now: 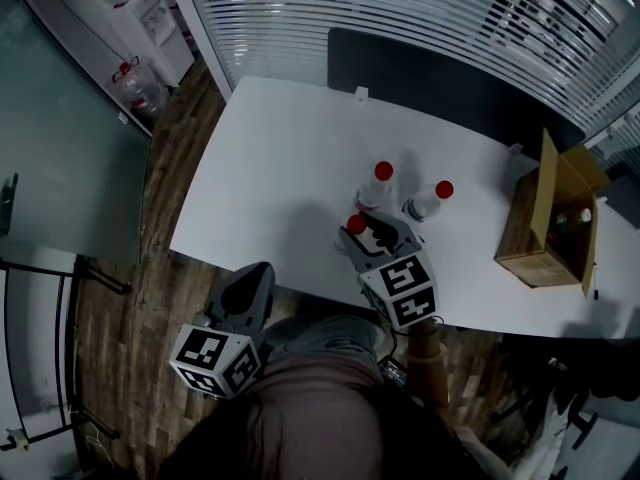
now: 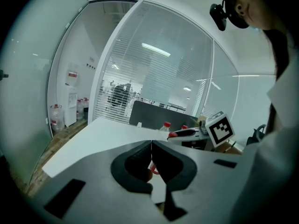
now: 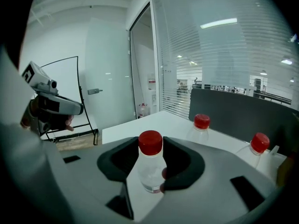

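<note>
A white desk (image 1: pixel 270 158) fills the middle of the head view, with a dark partition (image 1: pixel 430 78) along its far edge and wooden floor (image 1: pixel 165 298) off its near left corner. A cardboard box (image 1: pixel 530 223) stands open at the desk's right end, well apart from everything else.

The left gripper (image 1: pixel 252 273) hangs off the desk, over the floor and close to the person's body. In the left gripper view its jaws are pressed together with nothing between them (image 2: pixel 151 148).

The right gripper (image 1: pixel 368 232) reaches over the near edge of the desk. Its jaws are closed on the clear bottle (image 3: pixel 150 164), one pad on each side of the body just under the red cap. The clear bottle (image 1: pixel 352 230) is upright near the desk's front edge; its base looks to be on the desk, though the jaws hide too much to be sure.

Two more red-capped bottles stand just beyond it: the nearer bottle (image 1: pixel 377 186) upright, and the far bottle (image 1: pixel 428 200) to its right.
</note>
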### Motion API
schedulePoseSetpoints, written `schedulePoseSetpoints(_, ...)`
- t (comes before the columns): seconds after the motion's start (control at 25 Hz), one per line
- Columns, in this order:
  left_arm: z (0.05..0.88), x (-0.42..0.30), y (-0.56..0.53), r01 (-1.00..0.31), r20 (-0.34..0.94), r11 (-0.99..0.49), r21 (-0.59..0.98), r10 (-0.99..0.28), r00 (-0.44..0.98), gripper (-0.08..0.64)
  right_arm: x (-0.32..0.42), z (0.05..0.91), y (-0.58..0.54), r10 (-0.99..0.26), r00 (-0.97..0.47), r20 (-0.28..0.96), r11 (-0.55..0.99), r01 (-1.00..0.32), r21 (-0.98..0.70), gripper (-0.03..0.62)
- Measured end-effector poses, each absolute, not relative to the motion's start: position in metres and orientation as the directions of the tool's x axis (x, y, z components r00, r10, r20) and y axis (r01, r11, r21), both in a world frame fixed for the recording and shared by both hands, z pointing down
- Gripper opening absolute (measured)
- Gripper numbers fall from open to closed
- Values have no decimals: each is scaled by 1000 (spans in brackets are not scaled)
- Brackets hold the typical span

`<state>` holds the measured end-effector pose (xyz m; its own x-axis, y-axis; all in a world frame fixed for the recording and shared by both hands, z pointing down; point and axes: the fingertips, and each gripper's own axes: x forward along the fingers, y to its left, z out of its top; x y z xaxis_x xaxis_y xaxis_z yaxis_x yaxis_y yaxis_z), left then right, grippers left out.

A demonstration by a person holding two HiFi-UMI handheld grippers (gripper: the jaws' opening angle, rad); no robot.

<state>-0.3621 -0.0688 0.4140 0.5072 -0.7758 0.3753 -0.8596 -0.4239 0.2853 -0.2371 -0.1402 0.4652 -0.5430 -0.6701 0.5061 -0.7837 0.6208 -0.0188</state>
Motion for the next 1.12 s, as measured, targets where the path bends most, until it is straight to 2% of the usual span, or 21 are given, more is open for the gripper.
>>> schedulePoseSetpoints(0.68,410,-352,-67,-823,357,-491,286,-742,567,9,-235,468,-119,-647,-556,522,613,-786,-78,175)
schedulePoseSetpoints(1.12,404,-323,-69,-754,333,-586,296,-677,656,9,-209,455,-97,-699,-511,499,530,-840,-117,173)
